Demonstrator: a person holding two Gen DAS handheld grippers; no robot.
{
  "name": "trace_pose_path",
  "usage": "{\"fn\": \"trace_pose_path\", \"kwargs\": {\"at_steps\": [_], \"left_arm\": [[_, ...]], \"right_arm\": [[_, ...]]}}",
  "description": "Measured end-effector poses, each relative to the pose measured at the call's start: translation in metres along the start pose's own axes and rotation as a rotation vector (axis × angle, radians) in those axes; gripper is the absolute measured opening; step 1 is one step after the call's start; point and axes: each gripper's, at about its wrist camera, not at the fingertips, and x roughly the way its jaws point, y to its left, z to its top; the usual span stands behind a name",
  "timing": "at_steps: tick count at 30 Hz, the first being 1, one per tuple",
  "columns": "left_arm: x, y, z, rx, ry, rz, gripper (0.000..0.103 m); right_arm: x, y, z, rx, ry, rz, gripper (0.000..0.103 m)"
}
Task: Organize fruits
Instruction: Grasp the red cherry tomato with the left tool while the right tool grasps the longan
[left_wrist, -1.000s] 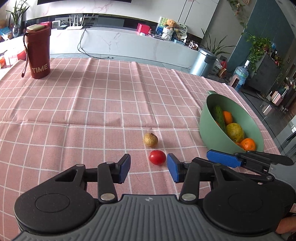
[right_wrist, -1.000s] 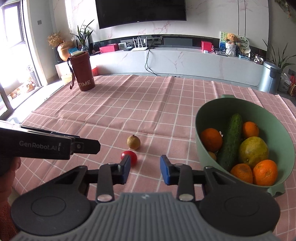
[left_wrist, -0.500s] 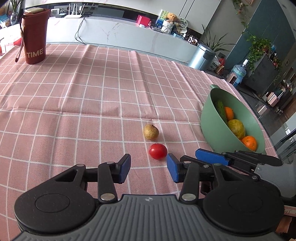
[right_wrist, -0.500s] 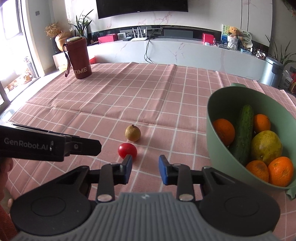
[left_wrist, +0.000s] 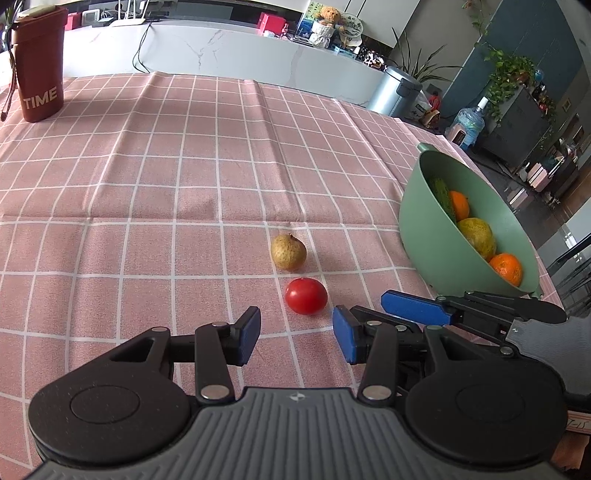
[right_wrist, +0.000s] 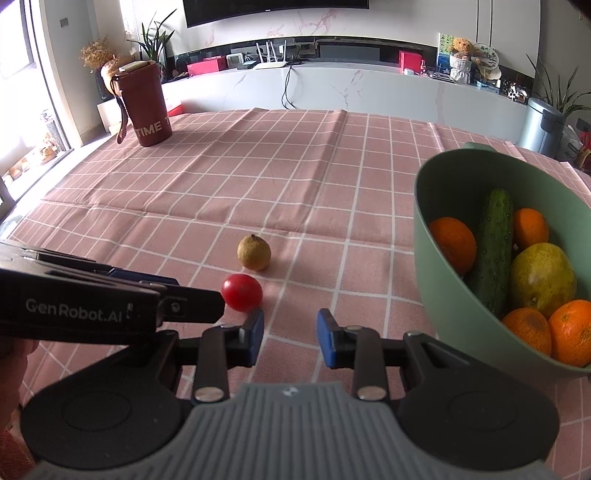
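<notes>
Jaws of the left gripper (left_wrist: 295, 338) stand wide and empty, just short of the tomato (left_wrist: 306, 295); a brownish pear (left_wrist: 288, 252) lies just beyond on the checked bench (left_wrist: 147, 184). From the right wrist, the right gripper (right_wrist: 290, 338) gapes narrower, empty, tomato (right_wrist: 242, 292) ahead-left, green bowl (right_wrist: 436, 280) of fruit right.

In the left wrist view the green bowl's (left_wrist: 439, 236) near wall hides most of the cucumber (left_wrist: 441, 194) and parts of the oranges. In the right wrist view the left tool (right_wrist: 110, 306) covers the red tomato's (right_wrist: 243, 291) left edge. The bowl (right_wrist: 443, 280) is cut off at the picture's right edge, and so is one orange (right_wrist: 572, 332).
</notes>
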Motion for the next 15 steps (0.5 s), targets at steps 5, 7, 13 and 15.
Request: {"fn": "trace_pose_path", "kwargs": {"at_steps": [5, 7, 13, 15], "left_arm": [[0.012, -0.005, 0.006, 0.001, 0.005, -0.012, 0.053], [0.018, -0.006, 0.007, -0.001, 0.015, -0.005, 0.053], [0.026, -0.008, 0.011, -0.015, 0.023, 0.007, 0.042], [0.027, -0.008, 0.011, -0.011, 0.021, 0.018, 0.036]], "right_arm": [[0.003, -0.007, 0.0, 0.033, 0.014, -0.011, 0.028], [0.005, -0.009, 0.0, 0.044, 0.021, -0.008, 0.028], [0.007, -0.009, 0.0, 0.052, 0.028, 0.0, 0.028], [0.008, -0.009, -0.001, 0.05, 0.031, 0.0, 0.028]]}}
